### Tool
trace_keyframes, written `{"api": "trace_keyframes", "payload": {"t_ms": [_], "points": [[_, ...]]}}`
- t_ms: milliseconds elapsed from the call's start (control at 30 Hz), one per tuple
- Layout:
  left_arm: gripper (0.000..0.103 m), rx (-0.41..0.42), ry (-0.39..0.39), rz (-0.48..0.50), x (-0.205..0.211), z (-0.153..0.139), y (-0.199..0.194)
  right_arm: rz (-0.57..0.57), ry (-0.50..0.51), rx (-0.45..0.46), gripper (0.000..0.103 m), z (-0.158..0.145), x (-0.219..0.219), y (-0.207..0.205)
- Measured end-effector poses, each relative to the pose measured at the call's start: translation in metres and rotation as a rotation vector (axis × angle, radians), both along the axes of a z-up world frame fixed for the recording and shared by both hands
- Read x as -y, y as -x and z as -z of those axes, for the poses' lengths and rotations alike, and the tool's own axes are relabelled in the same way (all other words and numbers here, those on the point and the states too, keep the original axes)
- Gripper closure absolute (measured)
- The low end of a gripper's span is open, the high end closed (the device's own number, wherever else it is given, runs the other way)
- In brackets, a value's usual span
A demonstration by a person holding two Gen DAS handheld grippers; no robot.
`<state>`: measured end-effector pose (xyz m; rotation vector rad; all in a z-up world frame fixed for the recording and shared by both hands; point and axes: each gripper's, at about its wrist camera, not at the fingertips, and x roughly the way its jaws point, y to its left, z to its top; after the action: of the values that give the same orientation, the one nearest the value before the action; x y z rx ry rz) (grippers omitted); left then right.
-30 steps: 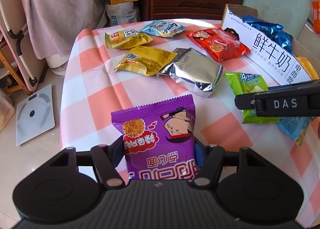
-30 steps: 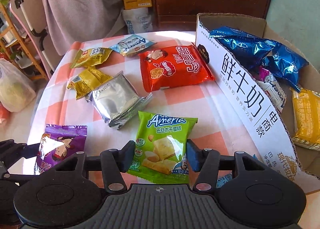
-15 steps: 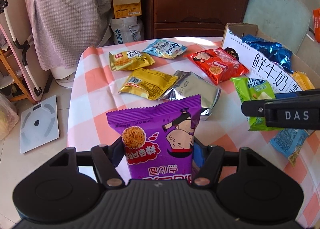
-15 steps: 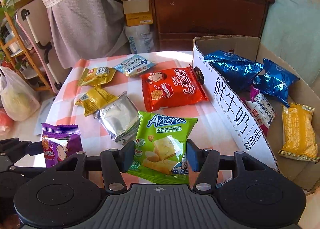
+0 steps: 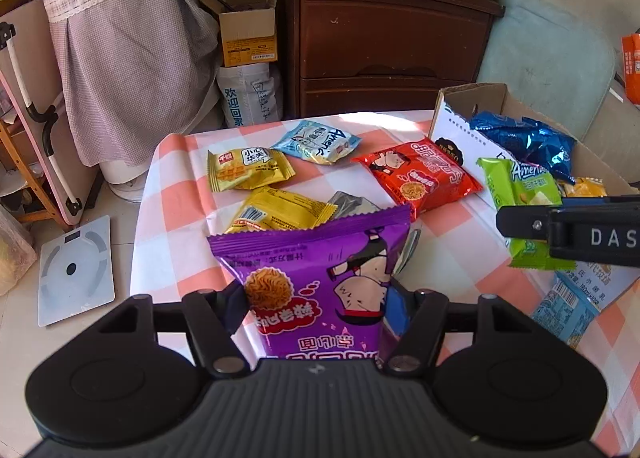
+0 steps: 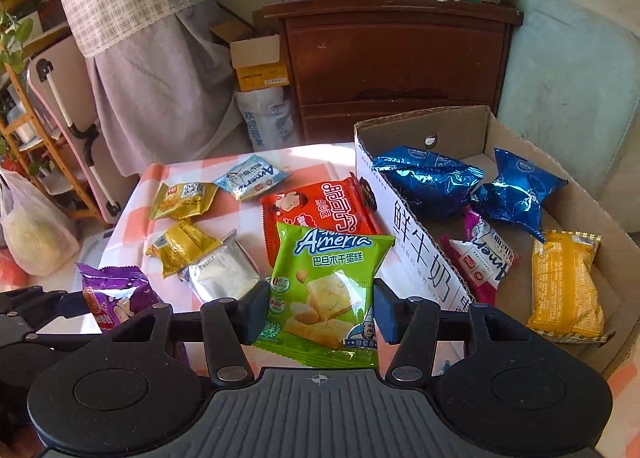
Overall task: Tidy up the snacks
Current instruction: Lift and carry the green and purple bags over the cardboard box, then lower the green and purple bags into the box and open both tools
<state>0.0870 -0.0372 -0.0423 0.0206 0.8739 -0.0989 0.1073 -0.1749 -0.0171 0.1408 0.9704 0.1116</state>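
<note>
1. Over the table's near edge: left gripper is clamped on the purple noodle pack, right gripper on the green Ameria cake pack.
2. Both packs have come up off the checked tablecloth over the last second. Pick looks done; next is the carry to the cardboard box at the right edge.
3. Left on the table: two yellow packs, one silver, one light blue, one red, plus a blue pack under the box's near corner.
4. Inside the box, four visible: two dark blue, one pink-white, one orange.
</note>
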Motion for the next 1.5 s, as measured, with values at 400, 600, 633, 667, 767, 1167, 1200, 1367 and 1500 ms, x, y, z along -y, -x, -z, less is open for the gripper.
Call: {"api": "trace_keyframes", "payload": {"t_ms": [400, 600, 633, 667, 767, 1167, 1200, 1367, 1500], "points": [[0.038, 0.049, 0.044, 0.034, 0.03, -0.024, -0.022, 0.093, -0.013, 0.077, 0.05, -0.022, 0.039, -0.005], [0.038, 0.068, 0.072, 0.063, 0.05, -0.031, -0.036, 0.164, -0.017, 0.113, 0.05, -0.033, 0.067, -0.004], [0.038, 0.073, 0.074, 0.068, 0.054, -0.033, -0.038, 0.177, -0.017, 0.115, 0.05, -0.034, 0.071, -0.004], [0.038, 0.077, 0.077, 0.073, 0.057, -0.034, -0.041, 0.191, -0.016, 0.115, 0.05, -0.035, 0.076, -0.005], [0.038, 0.083, 0.089, 0.092, 0.067, -0.038, -0.05, 0.227, -0.011, 0.111, 0.05, -0.034, 0.087, -0.006], [0.038, 0.116, 0.15, 0.181, 0.121, -0.049, -0.086, 0.361, -0.009, 0.095, 0.05, -0.03, 0.123, -0.01], [0.038, 0.114, 0.157, 0.188, 0.127, -0.049, -0.089, 0.381, -0.011, 0.093, 0.05, -0.03, 0.128, -0.01], [0.038, 0.078, 0.238, 0.221, 0.15, -0.043, -0.098, 0.473, 0.005, 0.096, 0.05, -0.029, 0.145, -0.008], [0.037, 0.069, 0.282, 0.265, 0.167, -0.031, -0.094, 0.516, 0.002, 0.094, 0.05, -0.026, 0.157, -0.008]]}}
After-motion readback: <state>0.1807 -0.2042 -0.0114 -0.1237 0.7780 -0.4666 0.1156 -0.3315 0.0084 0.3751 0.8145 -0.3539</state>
